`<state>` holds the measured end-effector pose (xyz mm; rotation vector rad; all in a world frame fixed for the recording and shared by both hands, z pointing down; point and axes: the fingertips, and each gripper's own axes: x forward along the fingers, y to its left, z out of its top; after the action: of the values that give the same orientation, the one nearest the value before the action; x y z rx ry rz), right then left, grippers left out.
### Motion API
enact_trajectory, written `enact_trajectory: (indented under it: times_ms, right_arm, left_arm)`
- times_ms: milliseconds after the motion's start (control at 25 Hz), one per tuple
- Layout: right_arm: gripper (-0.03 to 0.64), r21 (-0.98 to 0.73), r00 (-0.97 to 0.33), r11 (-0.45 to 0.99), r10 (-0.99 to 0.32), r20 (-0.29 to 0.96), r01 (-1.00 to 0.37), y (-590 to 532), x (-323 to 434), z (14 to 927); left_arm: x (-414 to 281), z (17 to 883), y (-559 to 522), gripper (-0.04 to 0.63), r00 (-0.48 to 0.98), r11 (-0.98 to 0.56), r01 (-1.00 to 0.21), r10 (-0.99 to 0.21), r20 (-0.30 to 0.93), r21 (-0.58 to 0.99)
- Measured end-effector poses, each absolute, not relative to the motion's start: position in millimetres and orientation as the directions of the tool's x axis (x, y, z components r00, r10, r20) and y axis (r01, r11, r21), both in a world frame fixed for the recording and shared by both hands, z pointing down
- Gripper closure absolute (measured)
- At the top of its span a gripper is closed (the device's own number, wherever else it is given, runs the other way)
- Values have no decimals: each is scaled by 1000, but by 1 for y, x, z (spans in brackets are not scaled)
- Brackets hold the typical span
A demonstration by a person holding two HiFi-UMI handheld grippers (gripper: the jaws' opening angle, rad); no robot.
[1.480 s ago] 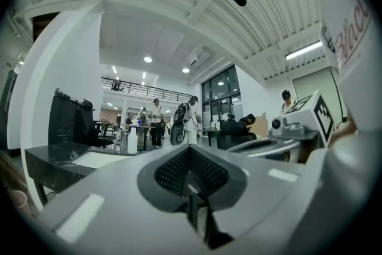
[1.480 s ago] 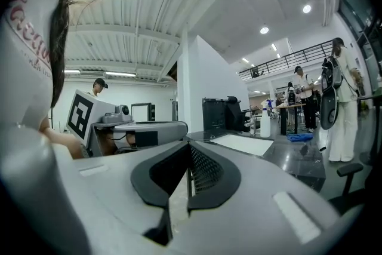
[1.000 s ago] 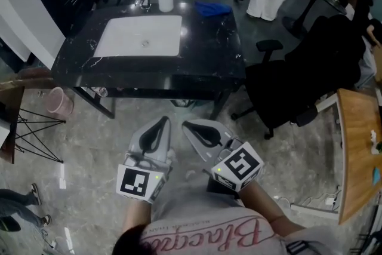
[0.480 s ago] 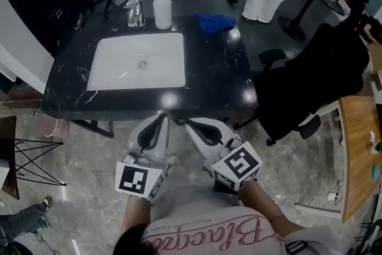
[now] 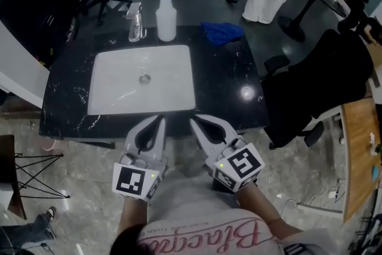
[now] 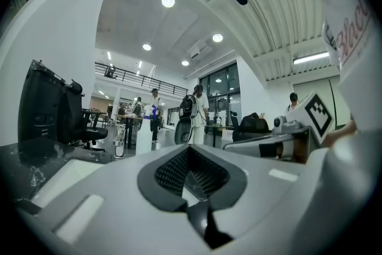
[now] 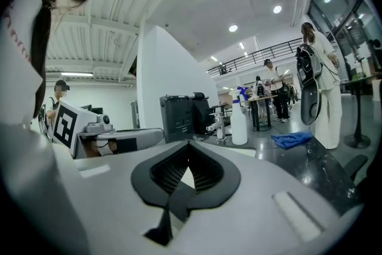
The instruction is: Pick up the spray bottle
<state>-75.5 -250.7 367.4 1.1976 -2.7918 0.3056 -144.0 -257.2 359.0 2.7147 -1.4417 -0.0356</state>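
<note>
A white spray bottle [image 5: 166,9] with a blue nozzle stands upright at the far edge of a black counter [image 5: 239,86], beside a chrome tap [image 5: 136,22]. The same bottle shows small in the left gripper view [image 6: 144,131] and in the right gripper view [image 7: 239,122]. Both grippers hover side by side at the counter's near edge, well short of the bottle. My left gripper [image 5: 158,120] is shut and holds nothing. My right gripper [image 5: 194,123] also has its jaws together, empty.
A white sink basin [image 5: 142,77] is set into the counter between the grippers and the bottle. A blue cloth [image 5: 222,31] lies at the far right of the counter. A black office chair [image 5: 316,80] stands to the right, and people stand beyond the counter.
Both grippers have travelled forward from the open floor to the counter's near edge. The counter, sink and bottle now appear closer and lower in the head view. Jaws stayed together.
</note>
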Motion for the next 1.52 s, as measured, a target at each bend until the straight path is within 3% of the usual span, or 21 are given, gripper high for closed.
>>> enact_trajectory:
  times_ms: [680, 1000, 1080, 1200, 1520]
  right_arm:
    - [615, -72, -731, 728, -671, 127, -681, -363, -72, 346]
    - [615, -106, -770, 765, -618, 158, -635, -408, -58, 362]
    - [615, -117, -775, 768, -609, 170, -630, -417, -55, 370]
    - [615, -140, -781, 770, -597, 184, -622, -427, -53, 380]
    - [615, -181, -777, 759, -587, 227, -626, -445, -41, 401]
  left_arm:
    - [-136, 349, -385, 597, 498, -499, -865, -867, -32, 58]
    - [-130, 365, -488, 586, 366, -367, -930, -930, -29, 12]
    - [-127, 378, -514, 467, 362, -362, -932, -932, 10, -10]
    - [-127, 398, -550, 421, 336, -339, -940, -940, 64, -43]
    - [-129, 444, -622, 185, 299, -304, -953, -938, 175, -1]
